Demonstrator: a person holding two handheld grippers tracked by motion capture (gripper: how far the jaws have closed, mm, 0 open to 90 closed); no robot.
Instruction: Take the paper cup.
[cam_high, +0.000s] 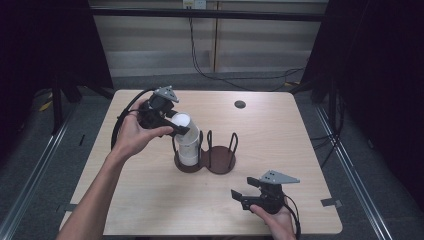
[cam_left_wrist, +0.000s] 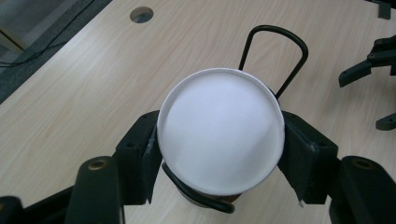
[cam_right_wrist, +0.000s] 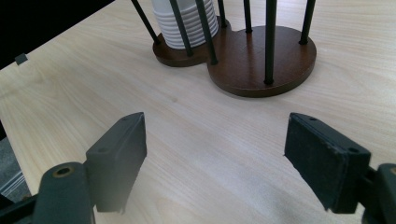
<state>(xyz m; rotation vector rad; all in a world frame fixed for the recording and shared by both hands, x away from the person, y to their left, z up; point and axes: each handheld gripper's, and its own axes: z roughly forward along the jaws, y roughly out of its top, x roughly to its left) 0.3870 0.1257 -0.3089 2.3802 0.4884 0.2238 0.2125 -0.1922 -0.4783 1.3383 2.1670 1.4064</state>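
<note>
The left gripper (cam_high: 176, 125) is clamping a white cup (cam_high: 181, 120), upside down, at the top of a stack of cups (cam_high: 188, 145) sitting in the left ring of a dark wooden holder (cam_high: 206, 159). In the left gripper view the cup's flat round base (cam_left_wrist: 220, 130) is facing the camera, with a black pad (cam_left_wrist: 140, 154) pressing on each side of it and one of the holder's wire loops (cam_left_wrist: 275, 56) rising behind. The person's left hand (cam_high: 131, 136) is gripping the tool from the left, over the table (cam_high: 280, 130).

The holder's right ring (cam_high: 221, 159) is standing empty just beside the stack. In the right gripper view the ribbed rims of the stack (cam_right_wrist: 186, 21) are showing between the black uprights.

The right gripper (cam_high: 242, 196) is resting near the table's front edge, well apart from the holder, in the person's right hand (cam_high: 276, 220). Its jaws are standing wide, with bare wood between them, pointing toward the holder.
</note>
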